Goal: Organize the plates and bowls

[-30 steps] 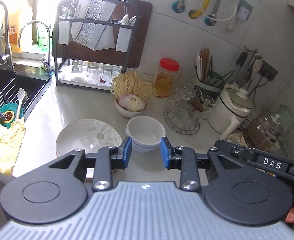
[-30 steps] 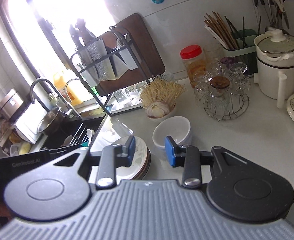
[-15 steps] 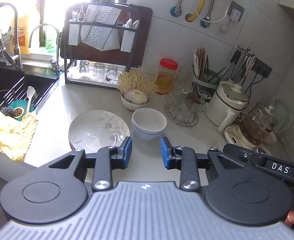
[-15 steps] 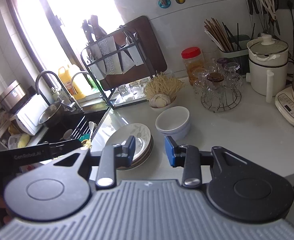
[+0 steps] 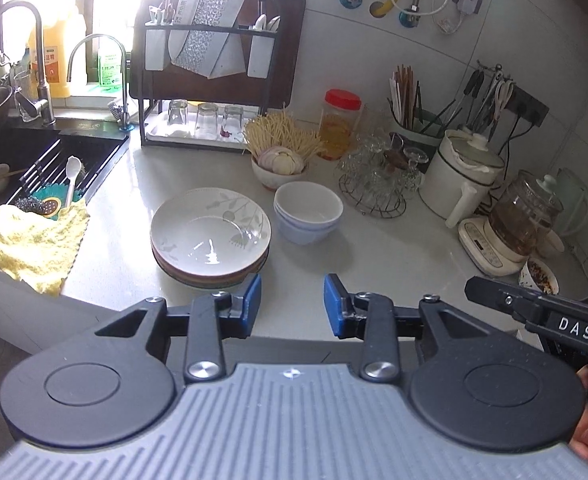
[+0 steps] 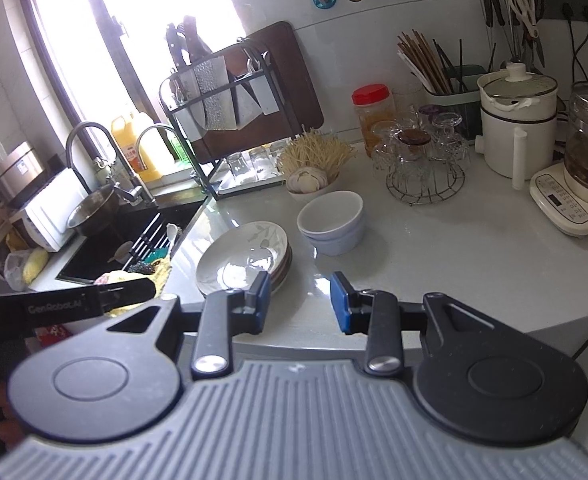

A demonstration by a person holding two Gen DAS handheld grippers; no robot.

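Blue pads of the left claw point(image 5: 292, 305) sit at bottom centre of its view, jaws opening with nothing but bare tabletop point(image 5: 393, 256) showing between them. The right claw point(image 6: 301, 303) hangs likewise empty, its jaws parted to a moderate gap over the tabletop's near edge.

Just beyond, the stack of plates point(image 5: 210, 236) lies left of centre, a leaf-patterned one on top; the nested white bowls point(image 5: 308, 212) stand just beside it to the right, apart from it or barely so. Both piles look tidy already — the sorting seems largely done.

Risks from here, as I judge them: the plate stack sits close to the near edge, so a careless nudge from either claw could slide it off; glossy glazed rims could also slip from a shallow pinch. The glass rack point(image 5: 375, 178) behind the bowls is easy to clip on an overreach.

Only the right view shows the steel pot point(image 6: 90, 210) in the sink and the left claw's arm point(image 6: 62, 304); only the left view shows the yellow cloth point(image 5: 30, 240) in full — and a small dish point(image 5: 537, 276) at far right.
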